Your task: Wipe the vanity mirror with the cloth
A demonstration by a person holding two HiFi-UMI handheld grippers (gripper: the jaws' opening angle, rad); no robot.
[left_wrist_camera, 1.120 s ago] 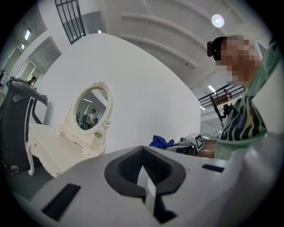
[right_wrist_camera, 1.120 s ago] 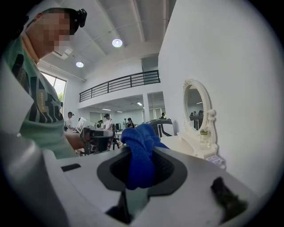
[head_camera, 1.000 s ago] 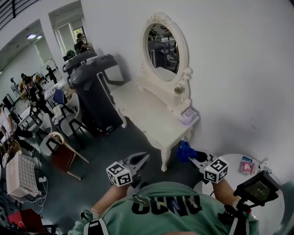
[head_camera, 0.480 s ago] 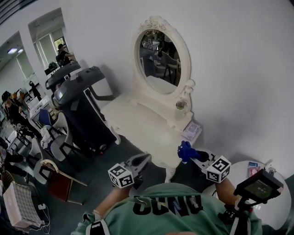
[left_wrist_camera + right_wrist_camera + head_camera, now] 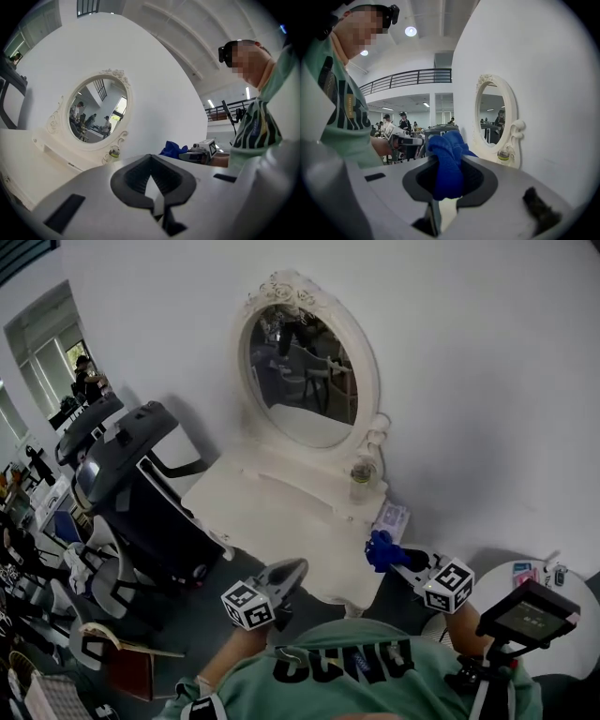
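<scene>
The right gripper (image 5: 447, 176) has its 2 jaws closed on a bunched blue cloth (image 5: 446, 157). Most of the cloth spills forward past the tips, so a soft wad rather than the jaws would meet the glass. The left gripper (image 5: 152, 183) has its jaws together with nothing between them, and it is held low off the front edge of the white vanity top (image 5: 272, 521), apparently just kept out of the way. Both are well short of the oval vanity mirror (image 5: 302, 376), which stands upright along the top's back edge, so wiping looks not yet begun. A small jar (image 5: 361, 482) at the back right, beside the mirror frame, could be knocked during the reach.
</scene>
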